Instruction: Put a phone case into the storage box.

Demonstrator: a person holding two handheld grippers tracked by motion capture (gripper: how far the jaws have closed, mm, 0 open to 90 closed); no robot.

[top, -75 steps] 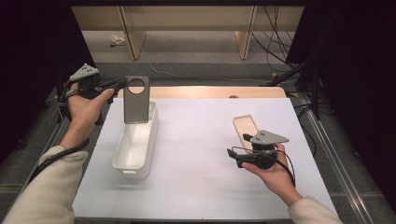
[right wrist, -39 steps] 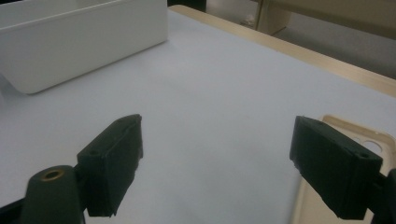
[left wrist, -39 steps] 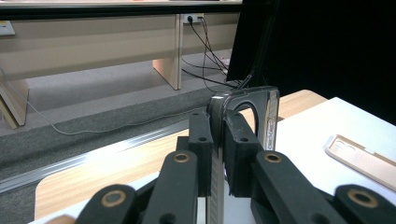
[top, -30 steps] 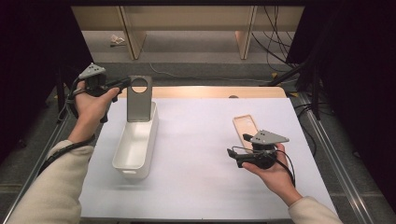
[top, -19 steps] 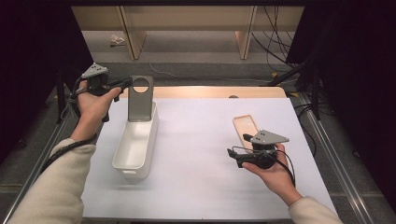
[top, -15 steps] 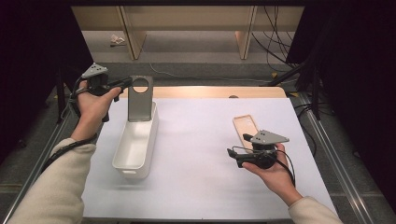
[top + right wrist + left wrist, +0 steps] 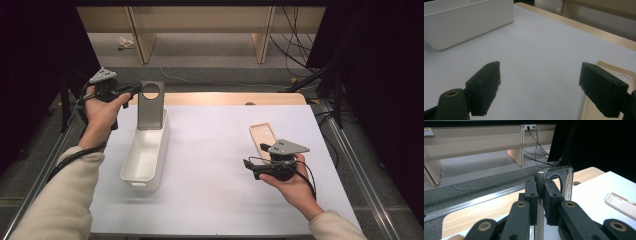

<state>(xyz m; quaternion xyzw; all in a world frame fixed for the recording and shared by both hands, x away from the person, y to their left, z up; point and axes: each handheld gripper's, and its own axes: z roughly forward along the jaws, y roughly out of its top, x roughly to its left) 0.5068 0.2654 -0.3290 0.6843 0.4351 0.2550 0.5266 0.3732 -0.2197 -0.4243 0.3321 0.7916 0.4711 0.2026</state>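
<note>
A grey phone case (image 7: pixel 150 106) with a round camera hole stands upright over the far end of a long white bin (image 7: pixel 145 152). My left gripper (image 7: pixel 134 89) is shut on the case's edge; in the left gripper view the grey case (image 7: pixel 564 180) is pinched between the black pads of the left gripper (image 7: pixel 540 202). A beige phone case (image 7: pixel 263 136) lies flat on the white table cover at the right. My right gripper (image 7: pixel 248 166) is held low just in front of that case, open with nothing between its jaws. The right gripper view has the beige case (image 7: pixel 616 75) beside the far jaw and the white bin (image 7: pixel 466 20) beyond.
A white cover (image 7: pixel 215 165) lies over the wooden table (image 7: pixel 225 98). Metal rails (image 7: pixel 350 160) run along both sides. Beyond the table's far edge are a grey floor, wooden furniture legs (image 7: pixel 262 30) and cables (image 7: pixel 295 45).
The left hand has moved the grey case slightly right and away, keeping it upright over the bin's far end. The right gripper has stayed still.
</note>
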